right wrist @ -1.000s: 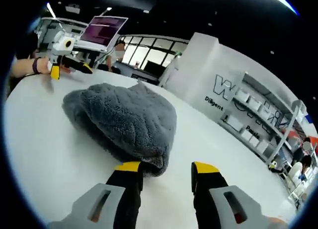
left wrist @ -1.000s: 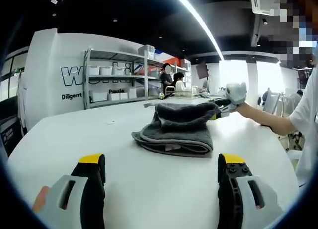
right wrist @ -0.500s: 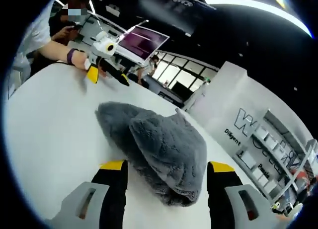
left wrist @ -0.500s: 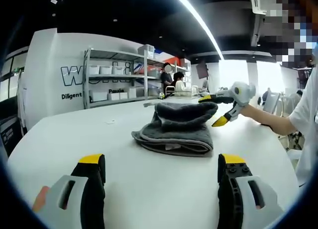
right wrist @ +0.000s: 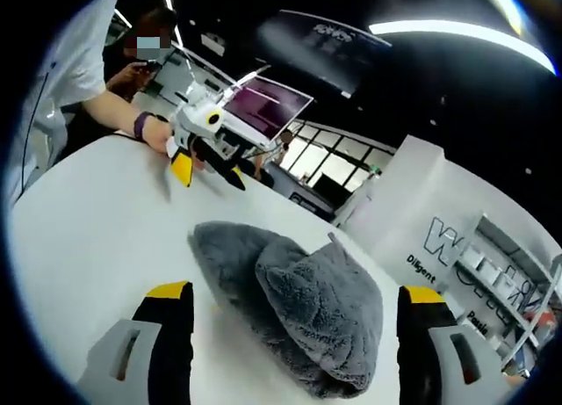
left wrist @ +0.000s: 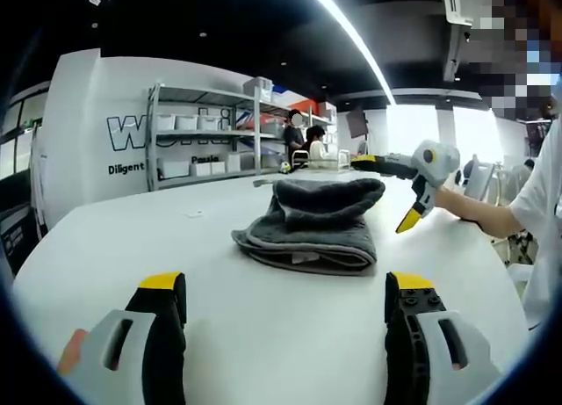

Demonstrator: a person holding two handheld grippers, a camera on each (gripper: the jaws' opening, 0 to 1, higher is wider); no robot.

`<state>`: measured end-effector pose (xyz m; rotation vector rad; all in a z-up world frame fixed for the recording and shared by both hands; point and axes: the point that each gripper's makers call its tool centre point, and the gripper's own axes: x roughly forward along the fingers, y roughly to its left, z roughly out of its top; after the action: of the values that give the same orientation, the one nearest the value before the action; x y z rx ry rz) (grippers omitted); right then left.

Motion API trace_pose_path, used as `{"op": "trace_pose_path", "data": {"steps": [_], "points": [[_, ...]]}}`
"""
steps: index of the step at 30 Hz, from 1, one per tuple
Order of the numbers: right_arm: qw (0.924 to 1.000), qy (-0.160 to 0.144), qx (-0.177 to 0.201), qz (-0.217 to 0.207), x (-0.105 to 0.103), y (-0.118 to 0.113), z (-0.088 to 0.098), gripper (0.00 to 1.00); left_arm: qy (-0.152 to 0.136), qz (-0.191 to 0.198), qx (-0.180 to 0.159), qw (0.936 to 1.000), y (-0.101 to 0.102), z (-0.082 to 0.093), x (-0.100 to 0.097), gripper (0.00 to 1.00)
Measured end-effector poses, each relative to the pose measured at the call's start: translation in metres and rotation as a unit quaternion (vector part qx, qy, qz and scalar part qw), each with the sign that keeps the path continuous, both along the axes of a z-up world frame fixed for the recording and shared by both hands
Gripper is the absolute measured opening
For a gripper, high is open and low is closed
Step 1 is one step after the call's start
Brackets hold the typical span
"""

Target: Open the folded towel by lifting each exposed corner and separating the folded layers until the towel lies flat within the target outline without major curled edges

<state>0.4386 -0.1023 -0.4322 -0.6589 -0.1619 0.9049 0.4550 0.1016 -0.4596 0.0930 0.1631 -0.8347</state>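
A grey folded towel (left wrist: 312, 225) lies bunched on the white table (left wrist: 132, 238), its top layer humped up. My left gripper (left wrist: 285, 286) is open, low over the table and well short of the towel, with nothing between its jaws. My right gripper (left wrist: 395, 192) hangs open at the towel's far right corner, one jaw above the top layer and one beside it. In the right gripper view the towel (right wrist: 307, 304) lies between the wide-open jaws of my right gripper (right wrist: 294, 292), which holds nothing. The left gripper (right wrist: 209, 172) shows beyond the towel, in a hand.
A shelf rack (left wrist: 206, 137) with white bins stands behind the table, with people at a desk (left wrist: 307, 146) beyond it. A monitor (right wrist: 268, 106) sits behind the person's arm (right wrist: 114, 115). A white sleeve (left wrist: 544, 203) is at the right.
My right gripper has opened wider and drawn back from the towel's edge, looking at it from higher up. The left gripper has stayed put. The towel has barely shifted.
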Motion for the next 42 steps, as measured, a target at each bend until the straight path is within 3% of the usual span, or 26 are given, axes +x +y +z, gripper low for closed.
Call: {"op": "trace_pose_path", "data": {"steps": [10,20,29,42], "points": [[0.9998,-0.008,0.015,-0.005,-0.001,0.0,0.008,0.98,0.0,-0.001,0.001,1.0,0.001,0.0,0.001,0.93],[0.9993,-0.035,0.009,-0.004,-0.003,0.001,0.014,0.73,0.0,-0.001,0.001,1.0,0.001,0.0,0.001,0.93],[0.9949,-0.091,-0.044,0.007,-0.007,0.005,0.009,0.41,0.001,-0.001,0.001,1.0,0.001,0.0,0.002,0.93],[0.9951,-0.072,-0.067,0.003,-0.007,0.005,-0.004,0.17,0.001,-0.002,0.004,1.0,-0.001,-0.001,0.0,0.93]]}}
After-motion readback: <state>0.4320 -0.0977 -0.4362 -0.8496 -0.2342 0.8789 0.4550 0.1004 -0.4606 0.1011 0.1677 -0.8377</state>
